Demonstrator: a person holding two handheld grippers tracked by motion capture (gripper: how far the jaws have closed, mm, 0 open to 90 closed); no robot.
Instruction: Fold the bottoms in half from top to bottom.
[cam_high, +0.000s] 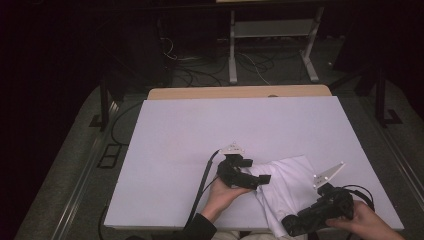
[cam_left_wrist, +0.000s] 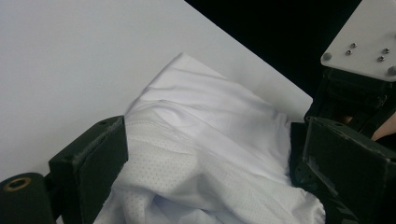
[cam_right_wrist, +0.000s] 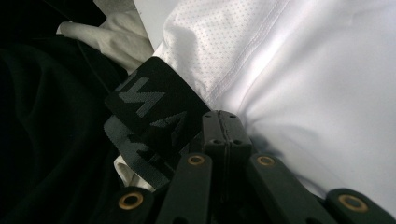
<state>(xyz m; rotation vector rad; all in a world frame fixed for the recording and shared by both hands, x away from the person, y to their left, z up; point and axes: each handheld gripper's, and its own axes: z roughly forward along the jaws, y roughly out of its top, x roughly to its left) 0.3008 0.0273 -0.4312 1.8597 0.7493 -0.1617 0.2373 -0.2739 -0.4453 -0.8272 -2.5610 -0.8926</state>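
1. the right gripper sits at the near edge of the worktop, held in the person's right hand; in the right gripper view its jaws are pressed tight together against the white garment, but whether any cloth is pinched between them cannot be told.
2. beside those jaws in the right gripper view lies a black elastic band with grey lettering, touching the garment's dotted mesh part; dark fabric lies further left.
3. the white garment lies crumpled at the near right part of the worktop, its near edge hanging over the front rim by the right gripper.
4. the left gripper, held in the left hand, reaches the garment's left edge; in the left gripper view its jaws stand wide apart with the cloth bunched between them, not clamped.
5. the right gripper's grey plate shows just beyond the cloth in the left gripper view.
6. past the worktop's far edge, a metal frame and loose cables lie on the dark floor.
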